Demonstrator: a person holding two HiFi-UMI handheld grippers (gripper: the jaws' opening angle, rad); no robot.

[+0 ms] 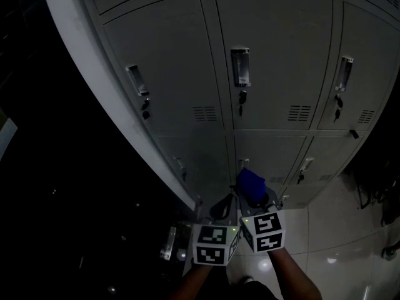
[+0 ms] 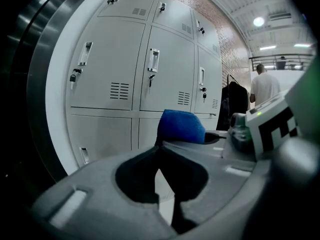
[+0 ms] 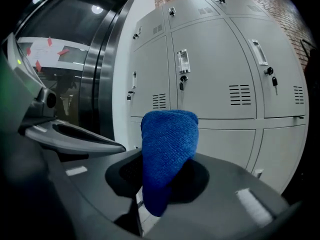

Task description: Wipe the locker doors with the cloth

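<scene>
**Cloth clamped, lockers ahead**

I stand before a bank of pale grey metal locker doors (image 1: 275, 61), stacked in rows. Each door has a recessed handle (image 1: 240, 66); keys (image 1: 241, 99) hang beneath several, and vent slots (image 1: 300, 112) sit low on the door. The floor (image 1: 350, 230) is glossy light tile that throws back the lamps. Above the lockers runs a brick wall (image 2: 225, 39). To the left of the bank is a steel door frame (image 3: 100, 59) with dark glass, and pink slips (image 3: 49, 41) are stuck on it, too small to read. Off to the right a person (image 2: 263, 86) in a white top stands near dark garments (image 2: 235, 101) on a rail, under bright ceiling lamps (image 2: 258, 21).

My right gripper (image 1: 256, 199) is clenched on the blue cloth (image 1: 250, 183), which stands up out of its jaws, short of the doors. My left gripper (image 1: 222, 208) sits just beside it, jaws pressed together on nothing.

The only print I can make out is the black-and-white squares on my marker cubes (image 1: 212, 244).
</scene>
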